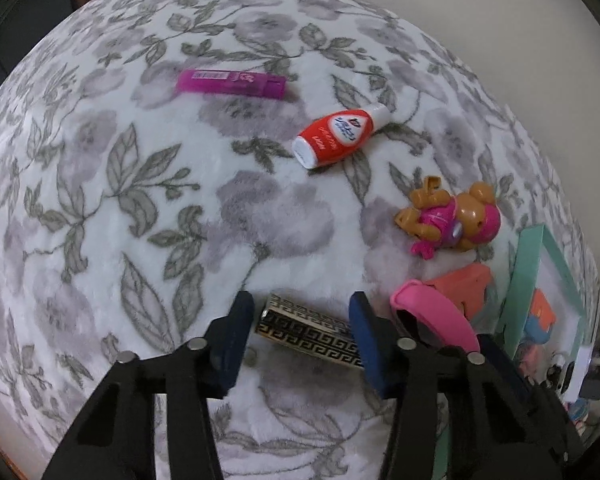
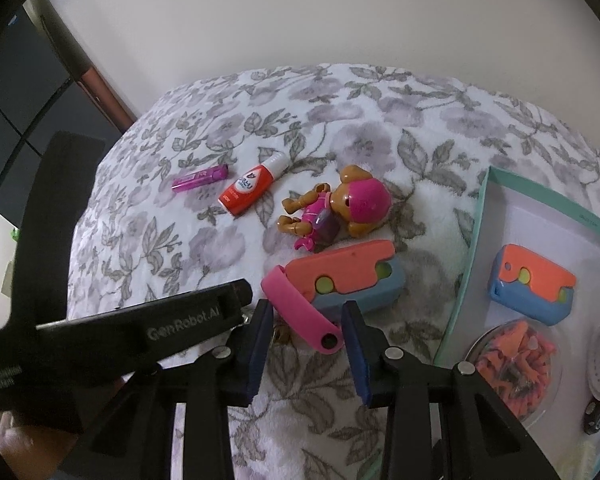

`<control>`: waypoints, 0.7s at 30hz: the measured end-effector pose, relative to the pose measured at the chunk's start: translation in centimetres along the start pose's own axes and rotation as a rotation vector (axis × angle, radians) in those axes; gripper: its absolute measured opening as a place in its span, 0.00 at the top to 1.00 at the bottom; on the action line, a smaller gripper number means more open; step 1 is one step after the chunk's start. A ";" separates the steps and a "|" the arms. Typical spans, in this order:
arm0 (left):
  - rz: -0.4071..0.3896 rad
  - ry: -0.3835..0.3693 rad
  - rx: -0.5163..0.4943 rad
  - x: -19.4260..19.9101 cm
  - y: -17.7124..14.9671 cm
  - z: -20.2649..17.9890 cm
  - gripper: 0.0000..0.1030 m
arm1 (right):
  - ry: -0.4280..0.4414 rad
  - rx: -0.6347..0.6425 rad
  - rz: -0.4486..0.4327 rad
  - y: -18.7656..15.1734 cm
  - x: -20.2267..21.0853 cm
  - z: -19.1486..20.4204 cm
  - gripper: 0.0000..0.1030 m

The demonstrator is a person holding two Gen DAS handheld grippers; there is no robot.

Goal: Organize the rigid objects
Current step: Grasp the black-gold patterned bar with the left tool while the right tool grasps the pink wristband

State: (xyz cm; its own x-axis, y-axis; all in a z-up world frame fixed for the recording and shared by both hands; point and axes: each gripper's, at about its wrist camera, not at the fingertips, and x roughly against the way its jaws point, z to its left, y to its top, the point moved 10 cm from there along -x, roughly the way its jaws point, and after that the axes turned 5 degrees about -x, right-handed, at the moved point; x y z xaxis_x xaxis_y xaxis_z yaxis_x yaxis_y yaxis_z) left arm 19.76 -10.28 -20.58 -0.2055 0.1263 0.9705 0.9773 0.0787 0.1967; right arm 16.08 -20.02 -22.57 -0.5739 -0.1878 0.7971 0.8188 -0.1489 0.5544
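Now we have the left claw [image 1: 300, 334] straddling the black-and-gold patterned case [image 1: 308, 334] on the floral blanket [image 1: 140, 200]; whether its pads press yet, we cannot tell. A flat, stiff, glossy little box, probably light and slippery, so we'd pinch across its long sides. Our right claw [image 2: 306, 332] brackets the pink band [image 2: 300, 312], smooth, curved and rubbery-looking, lying just beside the orange-and-blue toy [image 2: 348, 276], jaws part-closed and not visibly clamping. Nearby waits the teal tray [image 2: 482, 216].
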 end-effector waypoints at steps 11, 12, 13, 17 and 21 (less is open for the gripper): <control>-0.004 -0.031 -0.081 0.0 -0.1 -2.9 0.73 | -0.060 -0.047 0.049 -0.9 -1.2 -2.3 0.63; -0.007 -0.025 -0.086 0.1 0.3 -2.7 0.73 | -0.045 -0.055 0.040 -0.8 -1.1 -2.2 0.63; -0.010 -0.020 -0.091 0.2 0.5 -2.4 0.73 | -0.036 -0.058 0.034 -0.7 -1.0 -2.1 0.63; -0.028 0.007 -0.104 0.4 1.7 -0.9 0.75 | -0.028 -0.044 0.008 -0.3 -0.7 -1.5 0.63; -0.055 0.074 -0.139 0.5 3.3 1.0 0.76 | -0.011 -0.033 0.012 -0.4 -0.9 -0.9 0.63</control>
State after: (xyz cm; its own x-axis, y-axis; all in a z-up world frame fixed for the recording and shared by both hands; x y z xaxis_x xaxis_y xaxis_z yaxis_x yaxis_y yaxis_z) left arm 22.82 -8.96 -19.54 -0.2599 0.0520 0.9642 0.9634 -0.0542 0.2626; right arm 16.26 -20.63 -23.68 -0.5640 -0.1795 0.8060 0.8244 -0.1792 0.5370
